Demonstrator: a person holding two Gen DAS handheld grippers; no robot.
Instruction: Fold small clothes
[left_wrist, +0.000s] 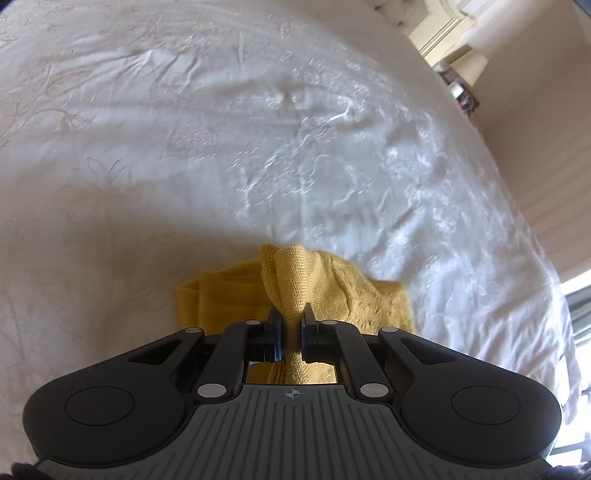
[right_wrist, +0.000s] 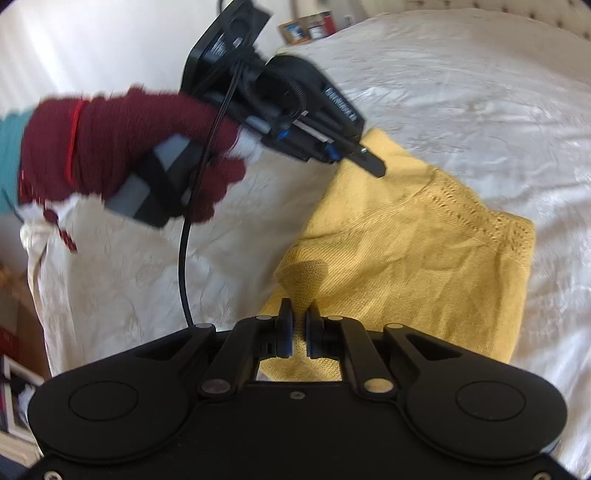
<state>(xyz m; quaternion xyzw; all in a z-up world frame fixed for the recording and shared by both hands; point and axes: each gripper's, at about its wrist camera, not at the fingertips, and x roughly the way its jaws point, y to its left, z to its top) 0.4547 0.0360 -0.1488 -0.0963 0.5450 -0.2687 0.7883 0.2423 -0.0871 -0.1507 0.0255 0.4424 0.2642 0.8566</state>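
Note:
A small yellow knitted garment (right_wrist: 413, 251) lies on the white bedspread (right_wrist: 461, 92). In the left wrist view my left gripper (left_wrist: 291, 320) is shut on a pinched fold of the yellow garment (left_wrist: 291, 280), which rises in a peak between the pads. In the right wrist view my right gripper (right_wrist: 299, 317) is shut on another bunched edge of the garment near its lower left corner. That view also shows the left gripper (right_wrist: 373, 162), held by a hand in a dark red glove (right_wrist: 122, 147), with its fingertips on the garment's far corner.
The white embroidered bedspread (left_wrist: 258, 129) stretches far beyond the garment. A wall and a bedside stand with small items (left_wrist: 461, 92) sit at the upper right of the left view. Framed pictures (right_wrist: 306, 27) stand past the bed's far edge; a black cable (right_wrist: 183, 258) hangs from the left gripper.

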